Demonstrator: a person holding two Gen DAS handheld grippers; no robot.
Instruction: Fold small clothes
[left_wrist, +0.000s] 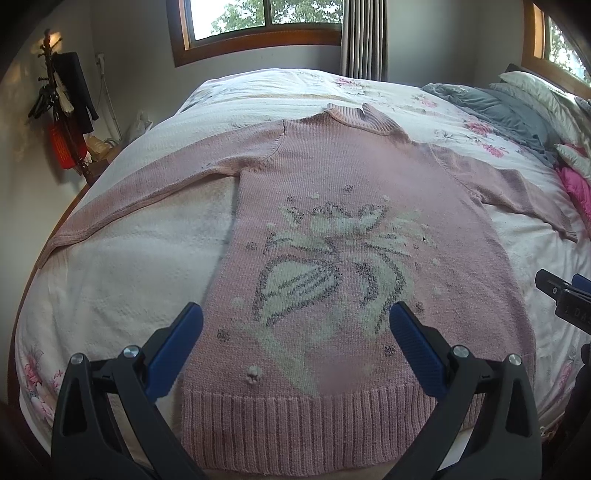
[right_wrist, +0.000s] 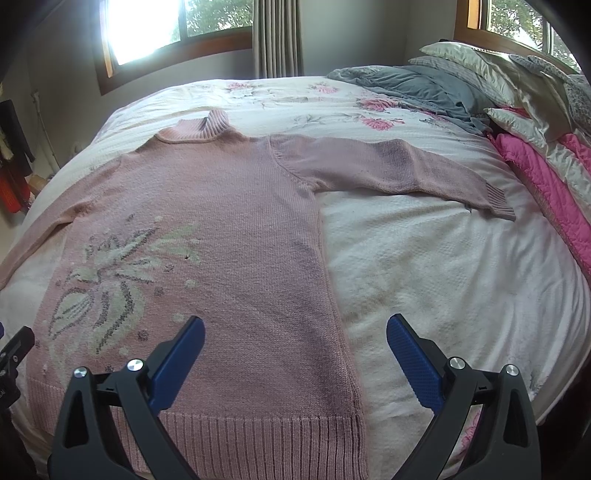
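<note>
I see pink sweater (left_wrist: 332, 206) flat on bed (left_wrist: 122, 280), front up, sleeves spread, collar at far end. My left hand-held gripper (left_wrist: 295, 325) above hem (left_wrist: 295, 417), over sweater's floral pattern, jaws wide apart, empty. My right hand-held gripper (right_wrist: 295, 339) above sweater's right hem corner, jaws wide apart, empty. Pillows (right_wrist: 480, 66) beyond right sleeve (right_wrist: 406, 166).

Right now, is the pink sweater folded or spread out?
Spread out. The pink sweater lies flat on the bed, both sleeves stretched sideways, hem and collar uncovered.
</note>
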